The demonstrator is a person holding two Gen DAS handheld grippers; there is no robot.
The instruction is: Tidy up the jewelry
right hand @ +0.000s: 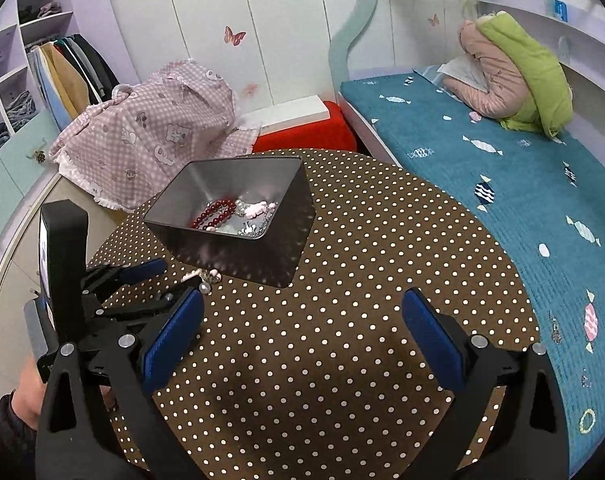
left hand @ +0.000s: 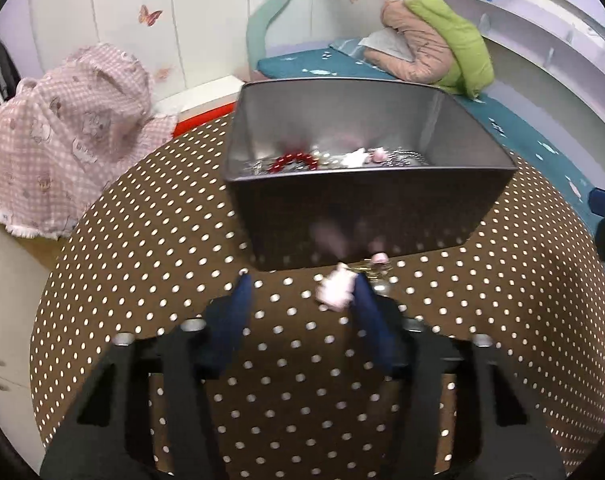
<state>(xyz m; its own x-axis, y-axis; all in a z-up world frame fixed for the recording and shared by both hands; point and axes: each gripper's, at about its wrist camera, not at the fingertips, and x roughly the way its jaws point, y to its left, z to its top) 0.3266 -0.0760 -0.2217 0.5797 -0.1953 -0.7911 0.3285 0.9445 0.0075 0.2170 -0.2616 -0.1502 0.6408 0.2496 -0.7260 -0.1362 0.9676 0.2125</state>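
A dark metal box (left hand: 366, 200) (right hand: 238, 236) stands on the round brown polka-dot table (left hand: 182, 248) (right hand: 362, 280). Inside it lie a red bead bracelet (left hand: 294, 161) (right hand: 214, 213), pearls and pink pieces. A pink and gold jewelry piece (left hand: 336, 288) (right hand: 204, 278) lies on the table against the box's near wall. My left gripper (left hand: 302, 292) (right hand: 158, 276) is open; its right fingertip touches that piece. My right gripper (right hand: 302, 312) is open and empty, above the table to the right of the box.
A pink checked cloth (left hand: 62, 140) (right hand: 154, 132) covers furniture behind the table on the left. A red and white box (right hand: 302, 124) stands behind. A teal bed (right hand: 502, 184) with a pink and green jacket (right hand: 514, 76) runs along the right.
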